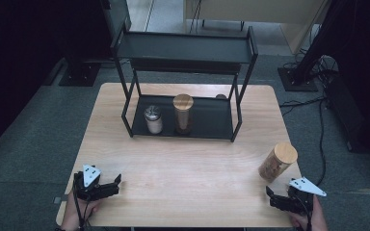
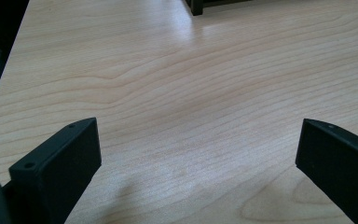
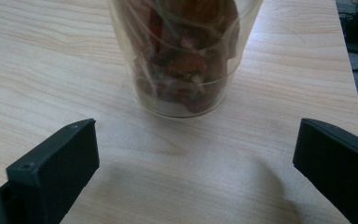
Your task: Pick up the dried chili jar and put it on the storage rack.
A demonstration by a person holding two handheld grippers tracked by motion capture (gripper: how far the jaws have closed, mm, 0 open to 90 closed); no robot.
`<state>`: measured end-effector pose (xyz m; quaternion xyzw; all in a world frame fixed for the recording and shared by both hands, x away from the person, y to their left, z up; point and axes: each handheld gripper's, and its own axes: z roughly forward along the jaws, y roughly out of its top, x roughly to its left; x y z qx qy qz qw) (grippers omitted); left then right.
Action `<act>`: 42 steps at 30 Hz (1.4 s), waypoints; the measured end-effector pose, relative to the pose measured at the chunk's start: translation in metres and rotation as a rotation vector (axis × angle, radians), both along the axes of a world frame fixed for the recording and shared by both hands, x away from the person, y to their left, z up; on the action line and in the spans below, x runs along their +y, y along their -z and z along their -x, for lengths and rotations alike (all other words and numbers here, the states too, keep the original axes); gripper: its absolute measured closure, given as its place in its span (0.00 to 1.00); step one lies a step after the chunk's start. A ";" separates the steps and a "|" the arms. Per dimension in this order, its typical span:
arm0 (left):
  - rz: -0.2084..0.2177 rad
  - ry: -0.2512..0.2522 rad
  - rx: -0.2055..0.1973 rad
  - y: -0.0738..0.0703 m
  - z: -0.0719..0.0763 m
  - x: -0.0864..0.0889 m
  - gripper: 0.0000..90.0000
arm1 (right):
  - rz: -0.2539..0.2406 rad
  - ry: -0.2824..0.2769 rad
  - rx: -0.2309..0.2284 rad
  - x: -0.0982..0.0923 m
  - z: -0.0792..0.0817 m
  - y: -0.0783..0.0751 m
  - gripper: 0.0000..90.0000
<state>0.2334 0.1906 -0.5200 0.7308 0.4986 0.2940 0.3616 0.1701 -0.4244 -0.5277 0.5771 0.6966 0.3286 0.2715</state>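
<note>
Right tool (image 1: 275,199): jaws wide apart, nothing between them, resting low at the near right corner of the bench (image 1: 183,192). It points at the jar (image 1: 278,162) just beyond; in the right gripper view the jar (image 3: 184,56) stands centred ahead of the gap, clear glass, dark reddish contents, upright on the wood. Likely lined up for a straight push-in grasp.

Left tool (image 1: 107,186): jaws also apart, empty, parked near the near left corner, aimed across bare wood.

The jar sits close to the right bench edge, so a sideways nudge could tip it off; best approached from the near side.

Rack (image 1: 185,50) stands at the far middle. Its lower tray holds a tall jar (image 1: 183,114) and a small jar (image 1: 153,119), with free room on the tray's right half. Open bench lies between jar and rack.
</note>
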 end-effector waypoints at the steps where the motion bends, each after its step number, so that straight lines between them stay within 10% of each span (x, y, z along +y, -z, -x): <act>1: 0.004 -0.002 -0.001 0.000 0.000 0.000 0.00 | -0.004 0.000 0.001 0.000 -0.001 0.000 0.00; 42: 0.003 0.004 0.011 0.000 -0.001 0.001 0.00 | -0.025 -0.031 -0.038 0.006 -0.039 -0.030 0.16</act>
